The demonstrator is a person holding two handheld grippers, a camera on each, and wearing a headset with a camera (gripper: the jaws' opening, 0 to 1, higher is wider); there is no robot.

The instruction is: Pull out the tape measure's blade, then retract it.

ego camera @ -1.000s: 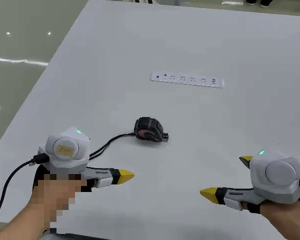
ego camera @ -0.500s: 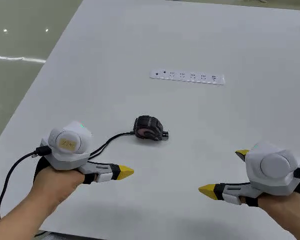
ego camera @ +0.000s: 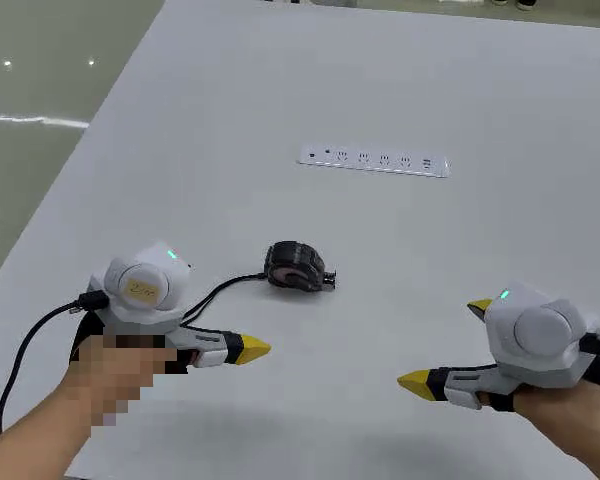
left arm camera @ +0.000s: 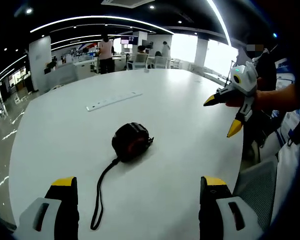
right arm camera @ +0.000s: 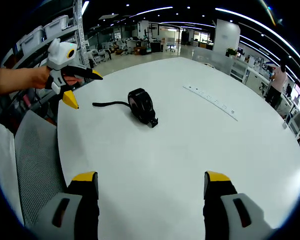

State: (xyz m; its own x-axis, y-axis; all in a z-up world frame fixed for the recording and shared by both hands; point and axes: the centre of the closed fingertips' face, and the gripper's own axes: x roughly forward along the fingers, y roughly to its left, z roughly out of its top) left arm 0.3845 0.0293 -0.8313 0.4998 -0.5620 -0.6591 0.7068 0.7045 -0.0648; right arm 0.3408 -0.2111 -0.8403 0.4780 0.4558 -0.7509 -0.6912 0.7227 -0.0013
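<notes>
While I hover, left tool: jaws wide, empty.
Right tool: jaws wide, empty.
Tape measure: on table, 12 o'clock, untouched.

The yellow sticker on the left gripper, lower left, carries writing too small to read.

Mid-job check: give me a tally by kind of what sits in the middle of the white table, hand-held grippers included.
Black tape measure with red face: 1
White power strip: 1
White, yellow-tipped hand-held grippers: 2, the left hand-held gripper and the right hand-held gripper, both open
Total: 4
</notes>
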